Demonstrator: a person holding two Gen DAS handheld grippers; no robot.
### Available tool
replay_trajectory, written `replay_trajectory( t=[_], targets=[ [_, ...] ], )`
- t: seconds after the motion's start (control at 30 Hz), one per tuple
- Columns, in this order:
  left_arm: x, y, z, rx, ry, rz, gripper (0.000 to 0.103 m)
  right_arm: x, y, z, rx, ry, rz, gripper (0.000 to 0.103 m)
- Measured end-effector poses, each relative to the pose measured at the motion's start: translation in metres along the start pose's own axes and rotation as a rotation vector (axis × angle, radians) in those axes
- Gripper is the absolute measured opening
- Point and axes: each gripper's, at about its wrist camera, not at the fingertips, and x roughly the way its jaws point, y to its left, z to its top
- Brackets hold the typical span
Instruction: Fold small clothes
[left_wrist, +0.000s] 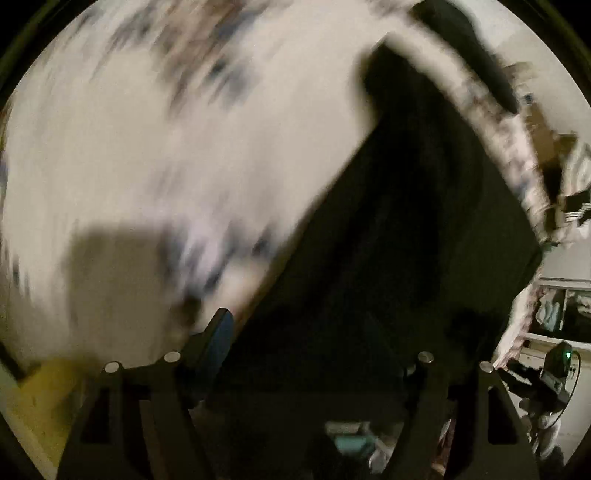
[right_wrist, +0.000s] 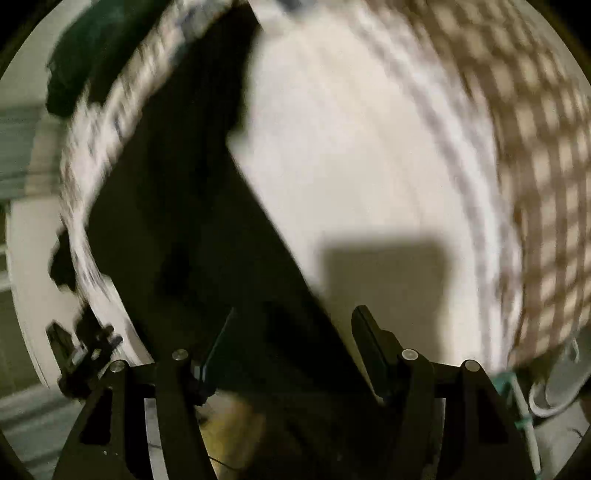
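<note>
Two grippers, left (left_wrist: 314, 332) and right (right_wrist: 291, 332), both jaws spread wide and gripping nothing, one dark garment (right_wrist: 177, 229) spread on the pale bed cover (right_wrist: 369, 166) between them; blur heavy, so I probably should slow before pinching its edge.

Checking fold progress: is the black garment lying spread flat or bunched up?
Mostly spread: the black garment lies as a broad flat panel with a straight edge on the white bedcover. Blur hides whether it is already folded over.
</note>
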Motion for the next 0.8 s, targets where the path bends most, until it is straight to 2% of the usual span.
replay_trajectory(
  t=[0.1, 0.17, 0.2, 0.27, 0.33, 0.43, 0.47, 0.5, 0.53, 0.57, 0.6, 0.63, 0.67, 0.8],
  targets=[
    [0.025, 0.027, -0.033, -0.038, 0.055, 0.010, 0.072, 0.020, -0.026, -0.036, 0.036, 0.053, -0.024, 0.066],
    [0.038, 0.028, -0.040, -0.022, 0.071, -0.002, 0.072, 0.030, -0.041, -0.050, 0.072, 0.046, 0.022, 0.066],
    [0.044, 0.024, -0.042, 0.005, 0.072, 0.020, 0.072, 0.032, -0.044, -0.052, 0.077, 0.043, 0.035, 0.066],
    [0.049, 0.012, -0.043, 0.064, 0.060, 0.052, 0.079, 0.041, -0.047, -0.053, 0.075, 0.037, 0.046, 0.066],
    [0.053, 0.003, -0.046, 0.112, 0.059, 0.100, 0.079, 0.051, -0.046, -0.052, 0.069, 0.037, 0.037, 0.068],
    [0.050, -0.004, -0.055, 0.171, 0.032, 0.120, 0.077, 0.054, -0.036, -0.055, 0.044, 0.013, 0.005, 0.066],
    [0.049, -0.006, -0.058, 0.186, 0.018, 0.127, 0.069, 0.054, -0.031, -0.058, 0.025, -0.002, -0.003, 0.049],
    [0.049, -0.009, -0.061, 0.200, 0.010, 0.150, 0.065, 0.057, -0.027, -0.059, 0.011, -0.007, -0.013, 0.021],
    [0.051, -0.014, -0.061, 0.209, 0.004, 0.155, 0.056, 0.062, -0.022, -0.063, -0.004, 0.004, -0.039, 0.012],
    [0.051, -0.018, -0.065, 0.213, -0.007, 0.156, 0.041, 0.065, -0.018, -0.065, -0.012, 0.011, -0.036, 0.008],
    [0.049, -0.021, -0.065, 0.215, -0.019, 0.161, 0.031, 0.069, -0.012, -0.067, -0.015, 0.012, -0.018, 0.003],
    [0.047, -0.026, -0.065, 0.215, -0.029, 0.155, 0.007, 0.070, -0.008, -0.069, -0.013, 0.015, -0.010, 0.003],
    [0.042, -0.023, -0.066, 0.211, -0.034, 0.130, 0.004, 0.072, -0.005, -0.070, -0.009, 0.015, 0.003, 0.003],
    [0.017, -0.025, -0.068, 0.189, -0.054, 0.063, 0.004, 0.061, 0.012, -0.077, 0.002, 0.010, 0.072, 0.003]
  ],
)
